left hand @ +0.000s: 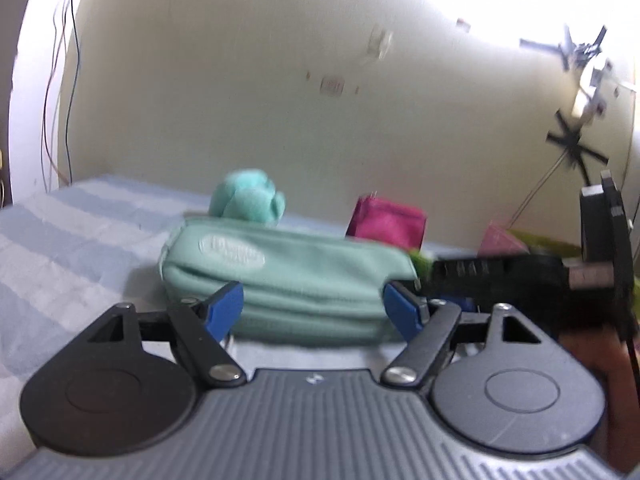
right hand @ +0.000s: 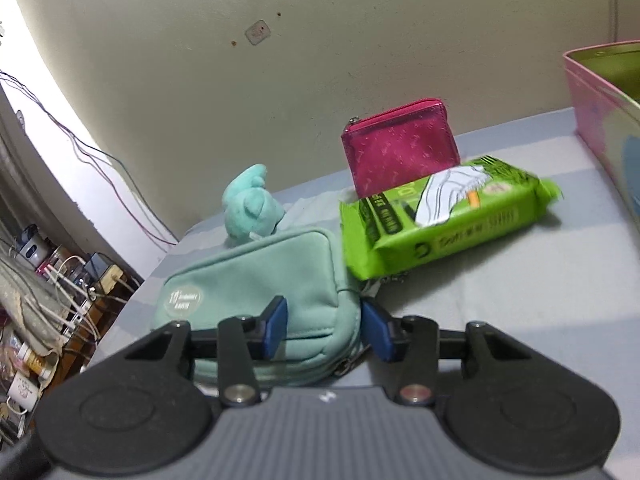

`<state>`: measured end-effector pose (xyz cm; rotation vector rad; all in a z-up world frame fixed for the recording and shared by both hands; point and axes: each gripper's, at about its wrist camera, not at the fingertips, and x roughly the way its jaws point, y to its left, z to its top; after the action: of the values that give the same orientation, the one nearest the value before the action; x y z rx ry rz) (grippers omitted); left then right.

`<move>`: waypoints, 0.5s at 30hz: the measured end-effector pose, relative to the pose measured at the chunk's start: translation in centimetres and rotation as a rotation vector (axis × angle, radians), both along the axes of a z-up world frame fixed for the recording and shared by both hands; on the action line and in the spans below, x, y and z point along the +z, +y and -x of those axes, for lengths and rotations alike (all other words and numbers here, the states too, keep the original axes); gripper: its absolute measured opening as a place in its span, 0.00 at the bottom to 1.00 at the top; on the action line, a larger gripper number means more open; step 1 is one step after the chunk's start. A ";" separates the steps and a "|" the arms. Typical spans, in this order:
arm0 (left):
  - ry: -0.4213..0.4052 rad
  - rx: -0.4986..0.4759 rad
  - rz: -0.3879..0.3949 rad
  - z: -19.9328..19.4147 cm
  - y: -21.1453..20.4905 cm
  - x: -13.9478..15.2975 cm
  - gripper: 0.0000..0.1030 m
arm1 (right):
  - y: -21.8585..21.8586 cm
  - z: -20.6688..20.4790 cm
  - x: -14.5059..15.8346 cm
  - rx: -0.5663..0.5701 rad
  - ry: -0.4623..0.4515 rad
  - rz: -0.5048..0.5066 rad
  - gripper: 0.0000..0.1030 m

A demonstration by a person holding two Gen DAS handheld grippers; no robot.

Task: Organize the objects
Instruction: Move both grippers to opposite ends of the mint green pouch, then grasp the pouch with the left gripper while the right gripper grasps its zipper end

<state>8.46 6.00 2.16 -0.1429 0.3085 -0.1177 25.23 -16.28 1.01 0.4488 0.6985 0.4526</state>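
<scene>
Right gripper [right hand: 324, 332] fingers apparently pinching teal pouch [right hand: 256, 280] corner.

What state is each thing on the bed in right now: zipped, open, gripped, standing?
Teal pouch: lying flat, gripped at both ends.
Magenta wallet: zipped, standing upright.
Green wipes pack: lying tilted, flap sealed.
Left gripper: closed on pouch.
Right gripper: closed on pouch corner.
</scene>
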 end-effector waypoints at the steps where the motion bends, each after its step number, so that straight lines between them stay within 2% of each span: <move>1: -0.021 0.003 -0.005 0.2 -0.1 0.1 0.81 | -0.2 0.6 0.0 0.001 -0.001 -0.003 0.39; 11: -0.139 -0.017 -0.017 1.7 -0.8 0.9 0.83 | -2.5 7.9 0.5 -0.022 -0.025 0.000 0.28; 14: -0.124 -0.006 -0.023 1.7 -0.9 1.0 0.83 | -3.3 10.3 0.8 -0.011 -0.032 0.023 0.16; 15: -0.112 0.002 -0.027 1.7 -0.9 1.1 0.83 | -3.6 11.1 0.9 -0.006 -0.039 0.036 0.05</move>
<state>6.78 5.08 3.26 -0.1090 0.1980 -0.1188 14.14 -19.86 1.91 0.4074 0.6668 0.4417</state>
